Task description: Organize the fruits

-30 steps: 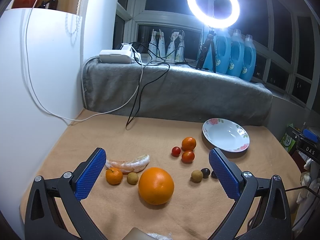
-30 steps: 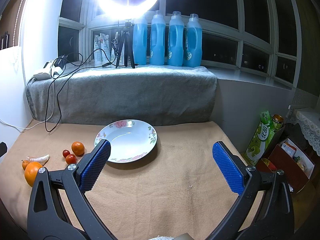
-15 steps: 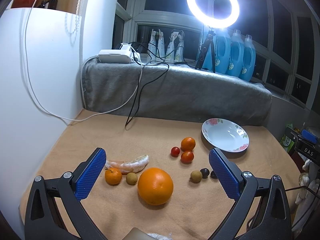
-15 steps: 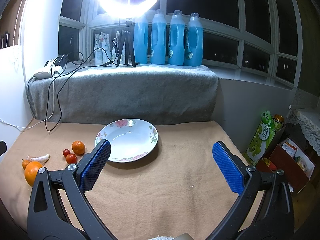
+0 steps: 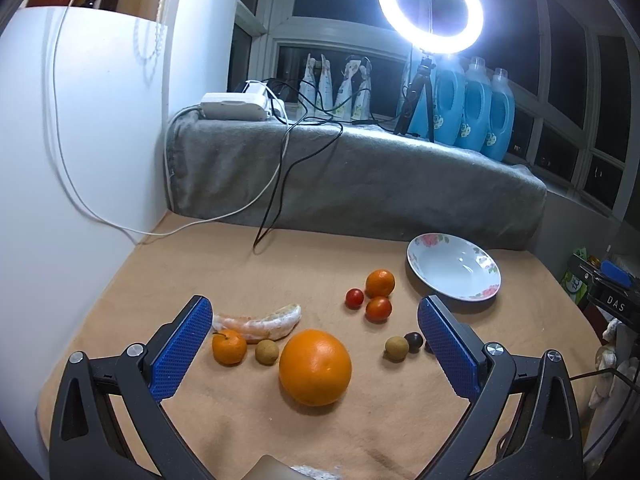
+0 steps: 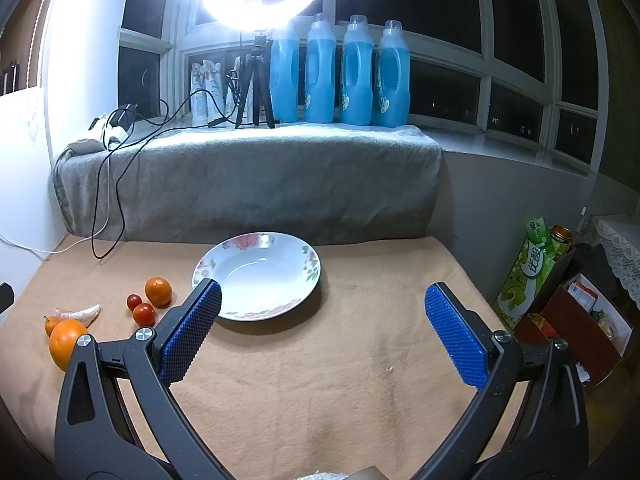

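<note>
Both grippers were spread wide and held nothing above the loose fruits.

The left gripper (image 5: 316,344) framed the big round orange (image 5: 315,367), which lay on the beige cloth (image 5: 200,264) near the peeled soft segment (image 5: 260,322). The orange looked heavy, firm and smooth, so I would take it across its widest middle. The right gripper (image 6: 322,332) stood before the empty white flowered plate (image 6: 308,272), well apart from the fruits.

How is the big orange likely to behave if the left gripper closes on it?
The big orange is round and sits free on the tan cloth, so a nudge would probably roll it. It looks firm and likely heaviest of the fruit. The open left gripper seems wide enough to span it.
</note>
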Motion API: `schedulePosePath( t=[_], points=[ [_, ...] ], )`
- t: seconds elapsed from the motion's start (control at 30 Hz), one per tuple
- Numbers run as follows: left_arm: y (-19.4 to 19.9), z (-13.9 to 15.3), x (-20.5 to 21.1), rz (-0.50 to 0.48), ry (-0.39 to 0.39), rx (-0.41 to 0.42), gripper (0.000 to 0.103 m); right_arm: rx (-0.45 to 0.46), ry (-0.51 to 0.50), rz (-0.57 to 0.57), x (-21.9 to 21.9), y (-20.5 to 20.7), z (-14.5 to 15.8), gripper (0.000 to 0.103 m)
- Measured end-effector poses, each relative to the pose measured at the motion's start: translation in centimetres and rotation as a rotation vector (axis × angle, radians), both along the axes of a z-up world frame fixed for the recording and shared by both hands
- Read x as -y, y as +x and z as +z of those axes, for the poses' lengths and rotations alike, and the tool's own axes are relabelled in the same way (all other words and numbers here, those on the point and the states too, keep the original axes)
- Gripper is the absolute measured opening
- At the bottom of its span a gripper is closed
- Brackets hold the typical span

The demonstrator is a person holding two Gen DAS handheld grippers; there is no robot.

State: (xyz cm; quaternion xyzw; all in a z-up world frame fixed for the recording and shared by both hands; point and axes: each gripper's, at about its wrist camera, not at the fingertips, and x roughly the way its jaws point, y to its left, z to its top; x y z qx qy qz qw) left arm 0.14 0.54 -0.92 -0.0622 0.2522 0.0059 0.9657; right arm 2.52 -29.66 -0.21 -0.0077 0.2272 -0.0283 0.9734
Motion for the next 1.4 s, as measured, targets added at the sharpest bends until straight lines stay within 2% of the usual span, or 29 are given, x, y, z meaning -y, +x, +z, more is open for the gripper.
schedulePosePath(
  t=[0.33,0.73,0.9,1.0,1.13,1.3,1.4],
  points=[
    [-0.3,-1.6,-2.2,0.034,-0.029,-0.056,0.102,-0.031,0.015,0.117,-1.6,1.5,-1.2,0.103],
    [-0.1,-4.5,-3.6,0.009,-0.115,-0.152,0.102,-0.115,0.052,0.375,-6.2,3.6,-1.8,0.103],
    [0.0,-5.2,-3.6,-0.021,-0.155,-0.178,0.096,-0.184,0.082,0.505,-8.7,4.5,-2.2,0.102],
    [0.2,-5.6,-3.7,-0.039,-0.182,-0.192,0.092,-0.264,0.141,0.588,-10.1,5.4,-2.9,0.101],
    [0.6,-6.3,-3.7,-0.065,-0.218,-0.217,0.085,-0.351,0.183,0.670,-12.2,6.4,-4.1,0.086],
    [1.0,-7.1,-3.4,-0.090,-0.240,-0.239,0.079,-0.433,0.199,0.724,-14.4,7.5,-5.7,0.084],
    [1.3,-7.6,-3.3,-0.103,-0.251,-0.254,0.072,-0.468,0.198,0.755,-15.6,7.8,-6.4,0.081]
  ],
)
